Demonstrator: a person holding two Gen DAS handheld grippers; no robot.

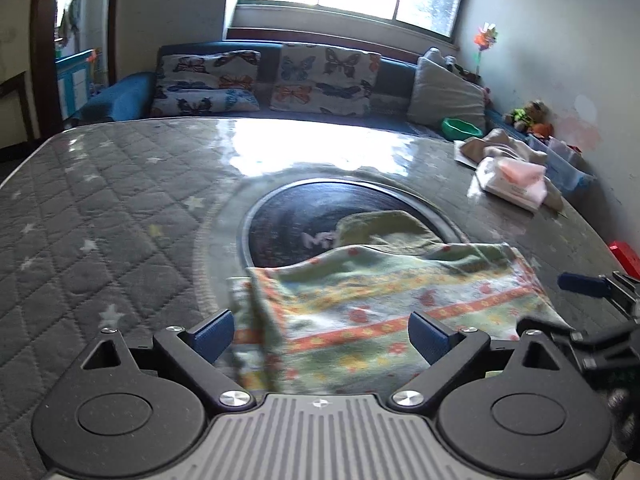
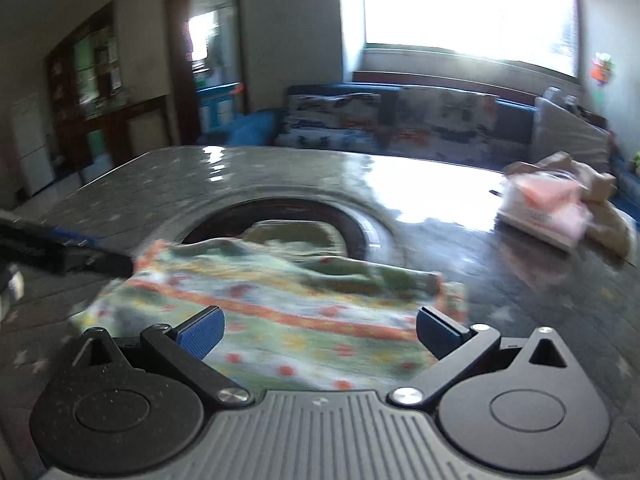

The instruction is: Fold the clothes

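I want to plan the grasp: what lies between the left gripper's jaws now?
In the left wrist view, the left gripper is open, and the flowered cloth lies between its jaws, on the quilted table.

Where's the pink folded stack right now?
In both views the pink stack sits far right on the table, beside beige clothes, beyond the flowered cloth.

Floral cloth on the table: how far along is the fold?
Done: folded pink clothes sit stacked at the table's far right edge. In hand: nothing gripped; the left gripper and right gripper are both open above the green floral cloth, which lies rumpled, its far edge over the table's round black inset. Left: flatten it, fold it, and stack it.
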